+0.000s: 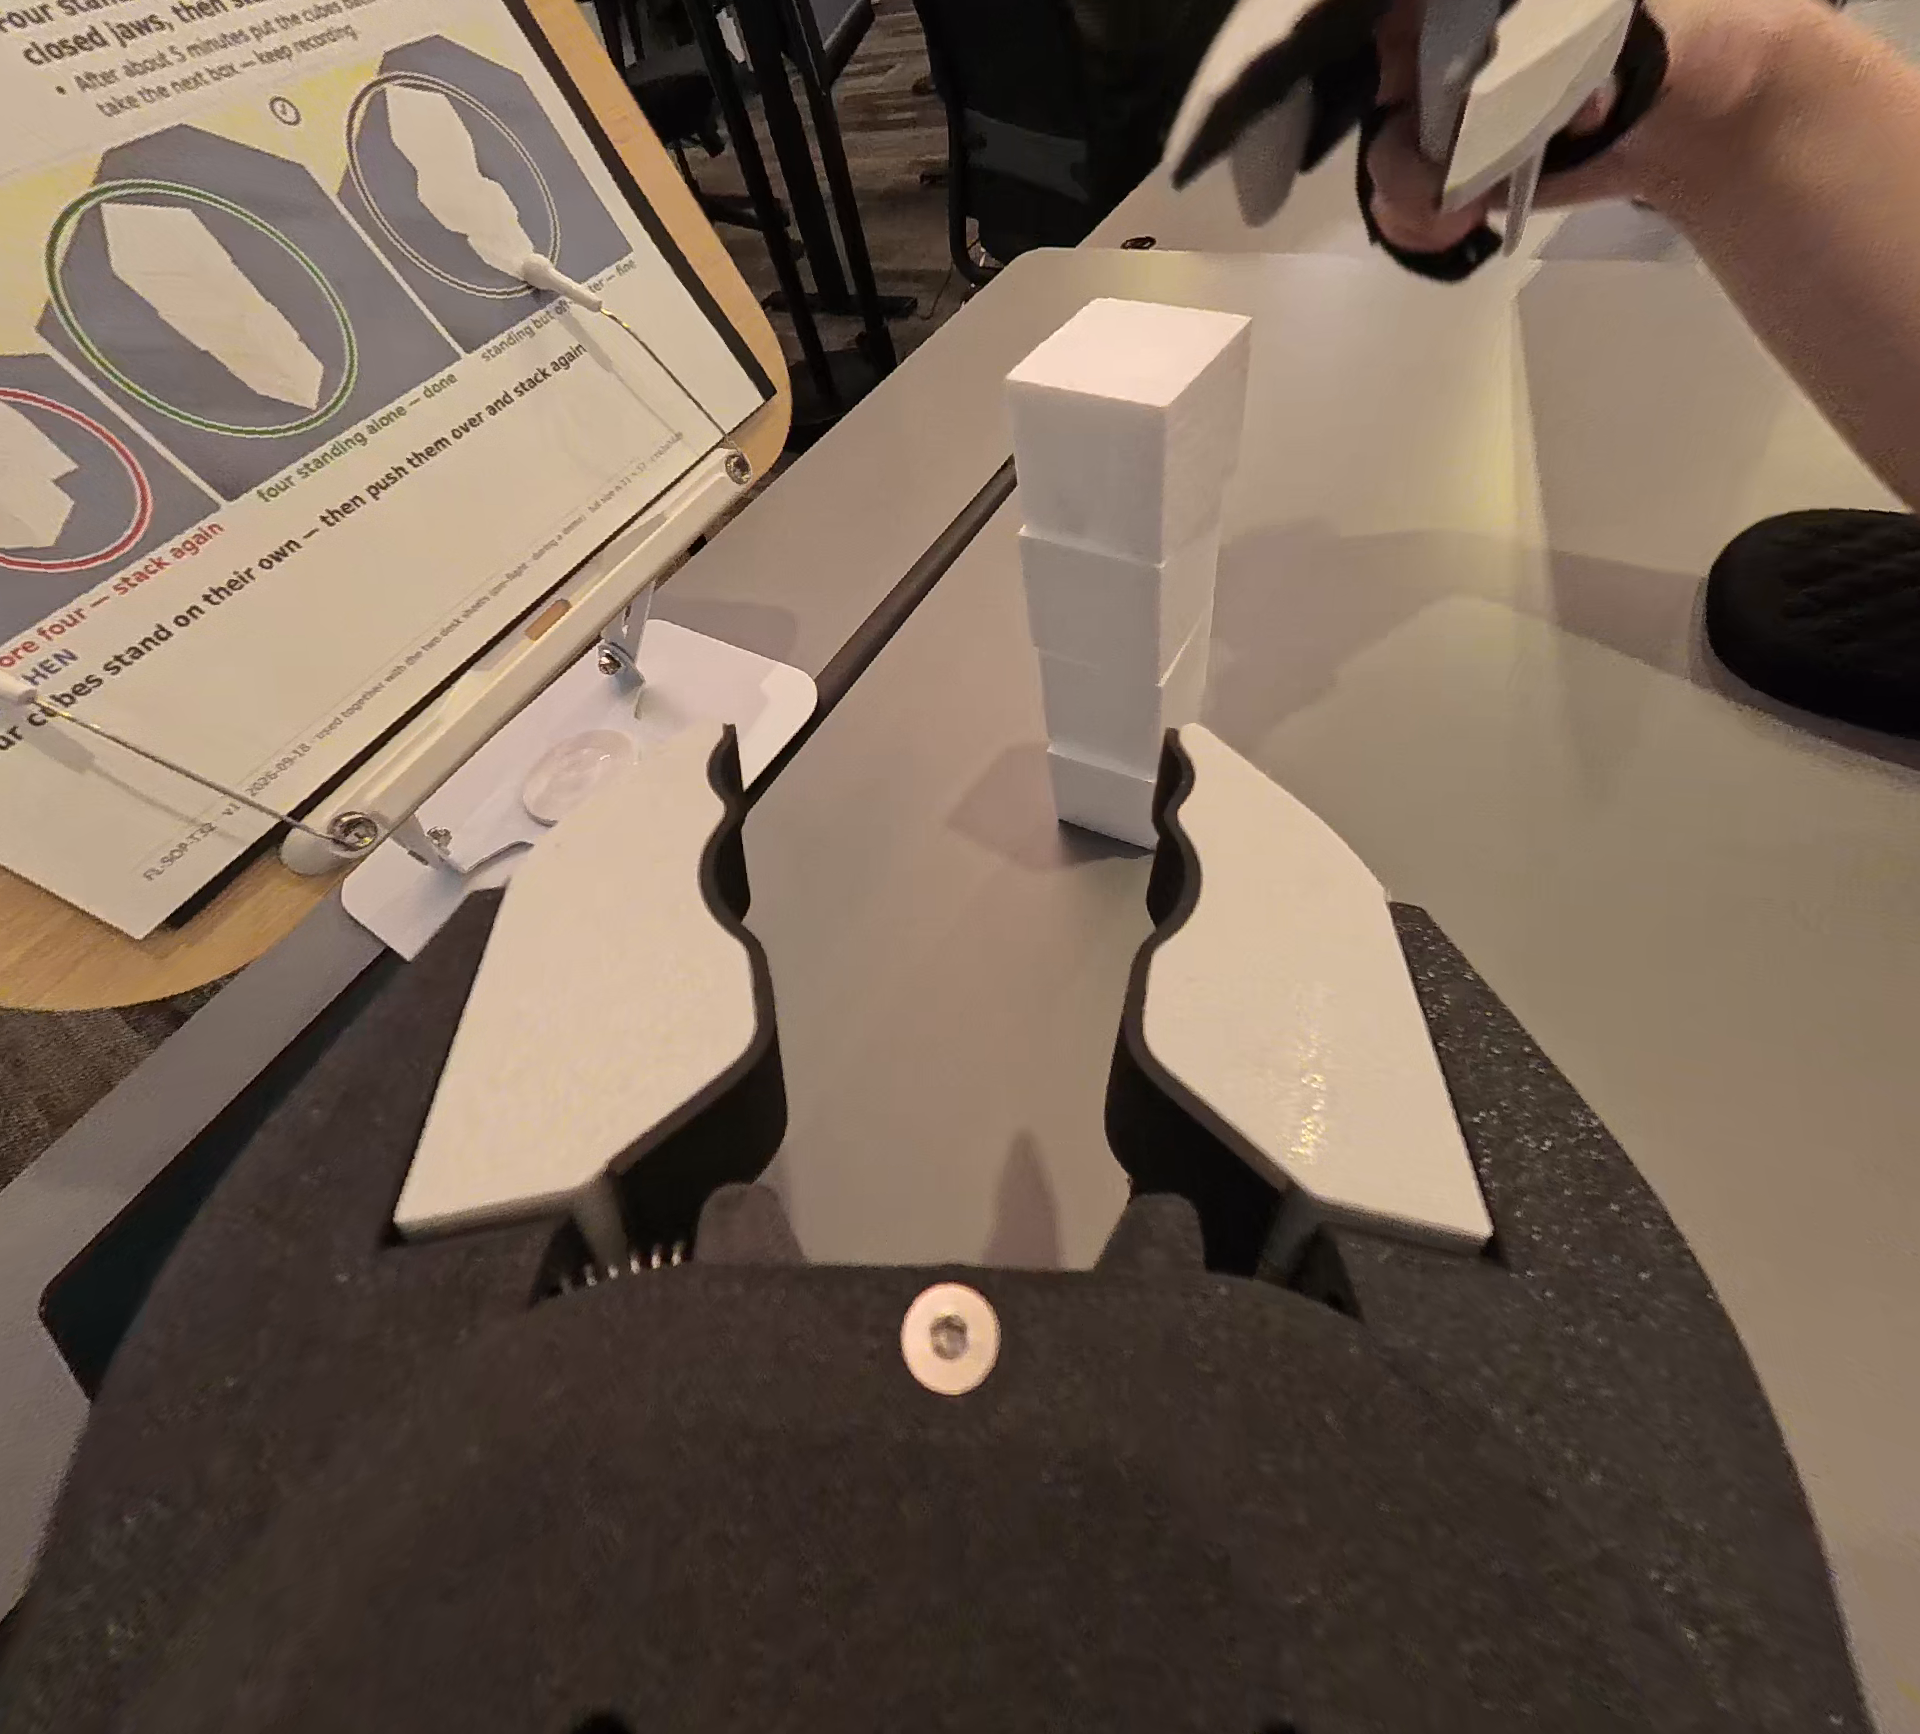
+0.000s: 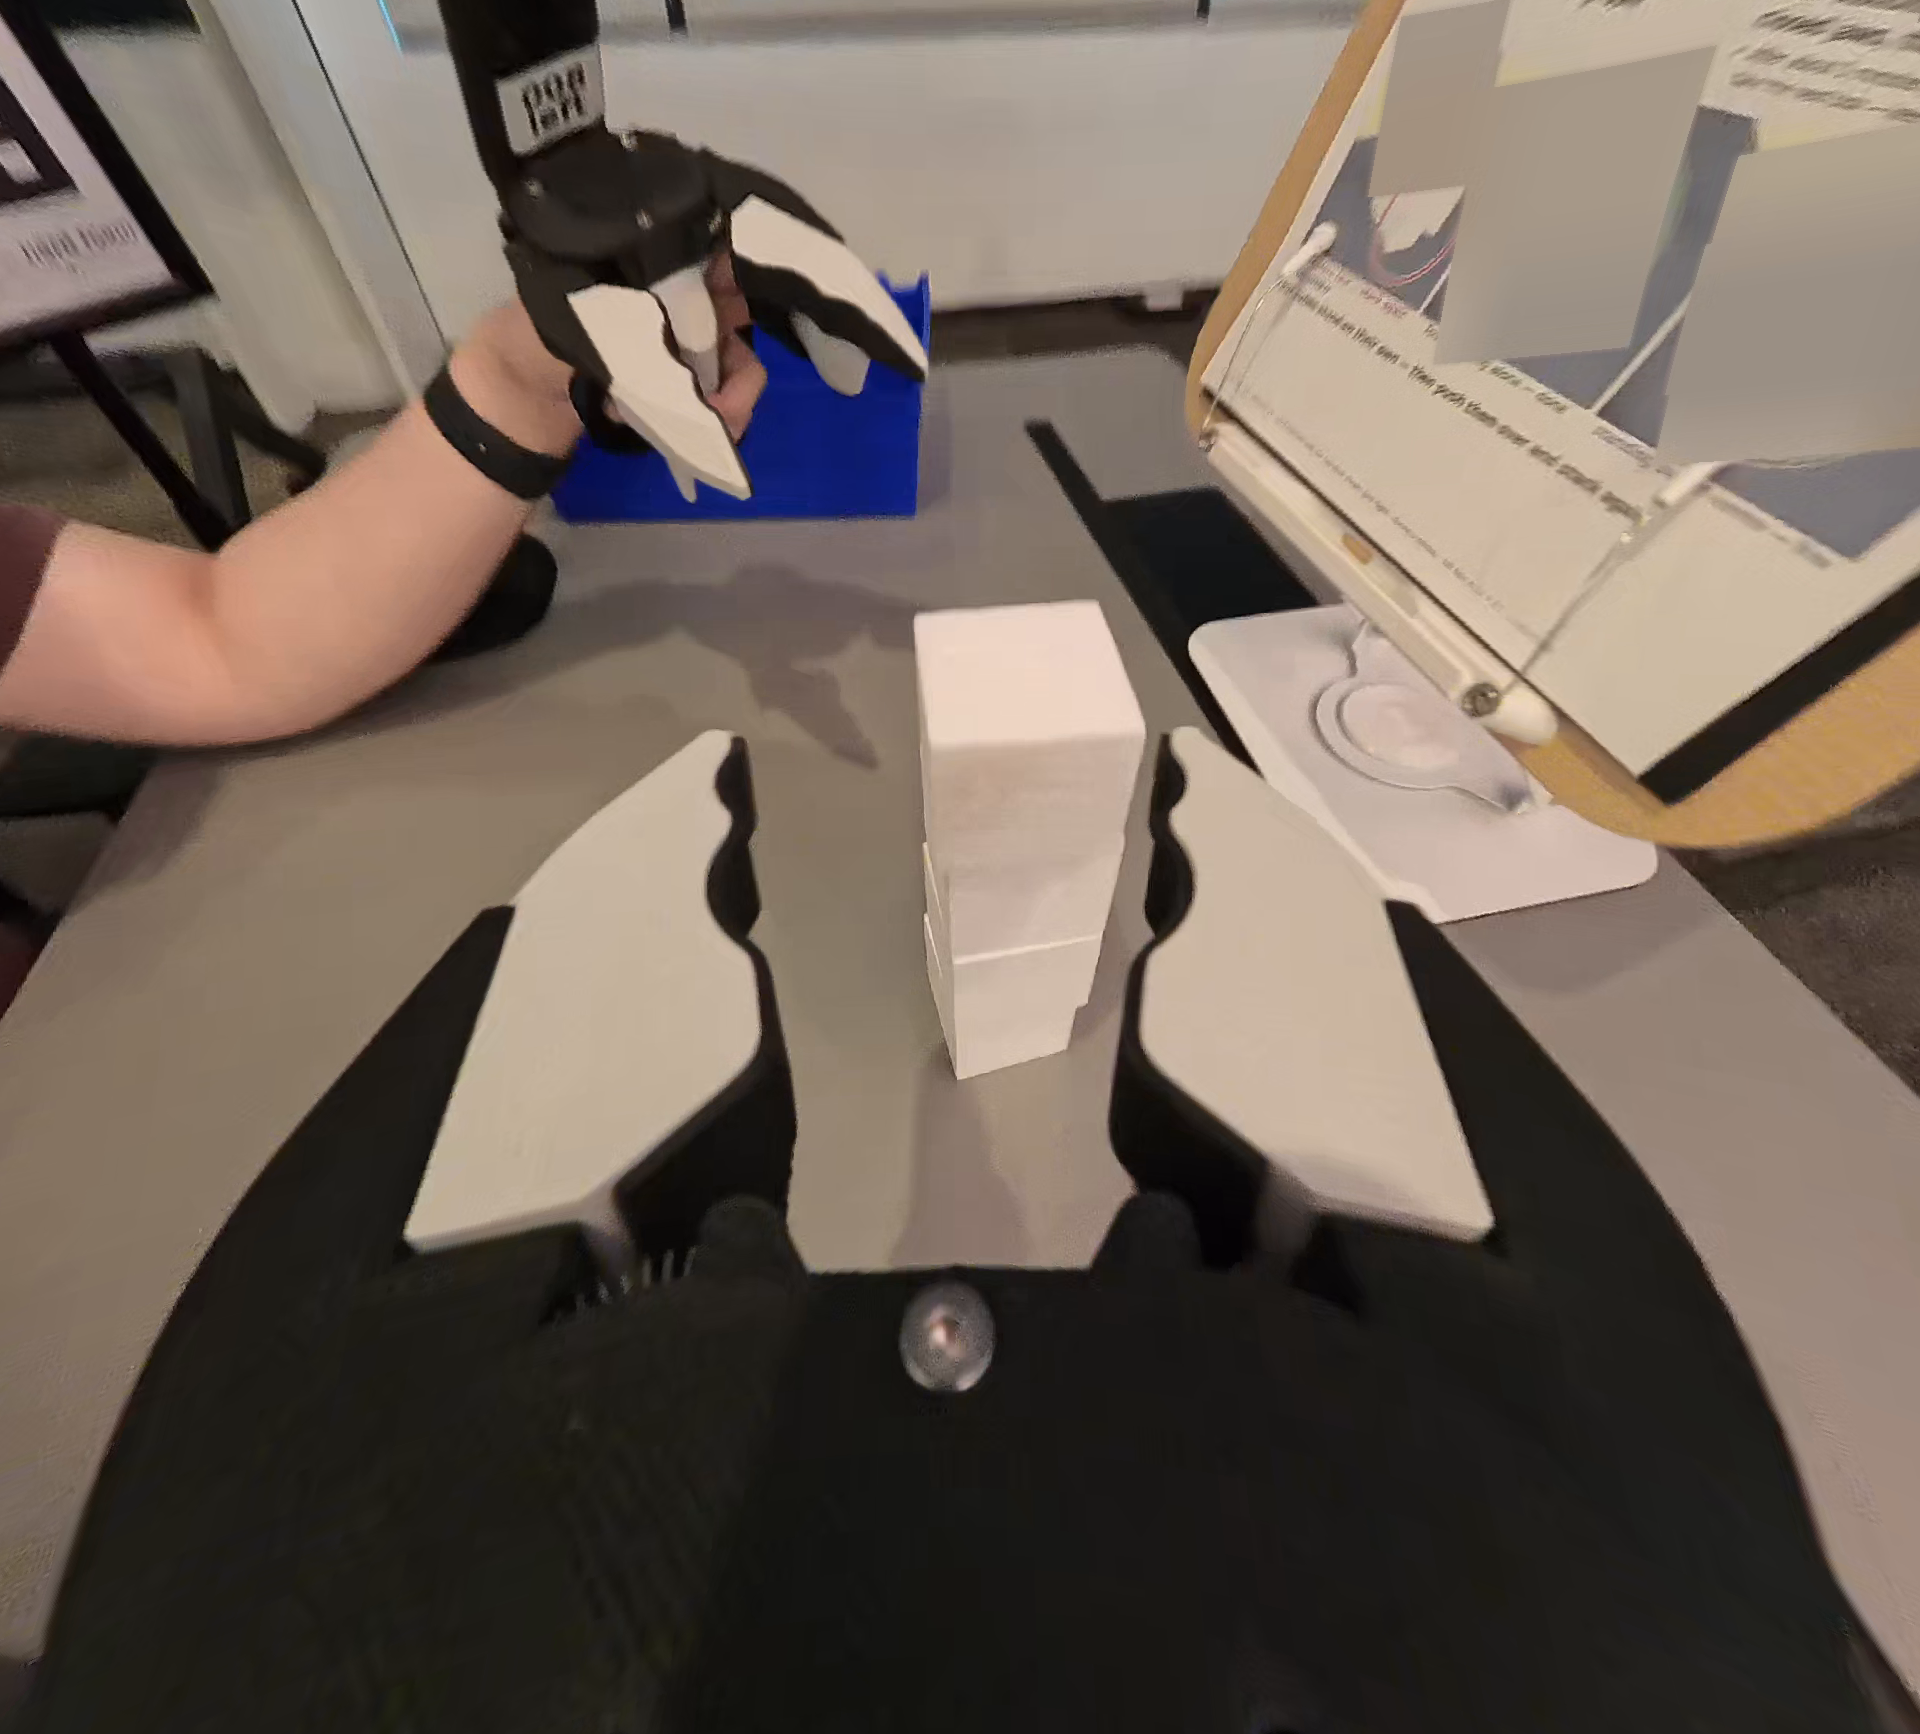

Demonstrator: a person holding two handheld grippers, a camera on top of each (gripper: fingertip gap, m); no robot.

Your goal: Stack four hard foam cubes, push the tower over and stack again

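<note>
Both tools, left [image 1: 951,785] and right [image 2: 951,796], gape empty; right finger [image 1: 1268,978] hides the tower [image 1: 1127,562] base corner.

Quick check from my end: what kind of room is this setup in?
Probably an office or lab set up for recording demos. A grey desk holds the foam cube tower, a printed instruction sheet on a stand and a blue bin; office chairs stand behind.

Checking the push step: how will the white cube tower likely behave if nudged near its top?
The tower is tall, narrow and slightly offset between its cubes, so it probably tips easily. Nothing visibly joins the cubes, so they would likely scatter across the smooth grey table. Both tongs are open and clear of it.
</note>
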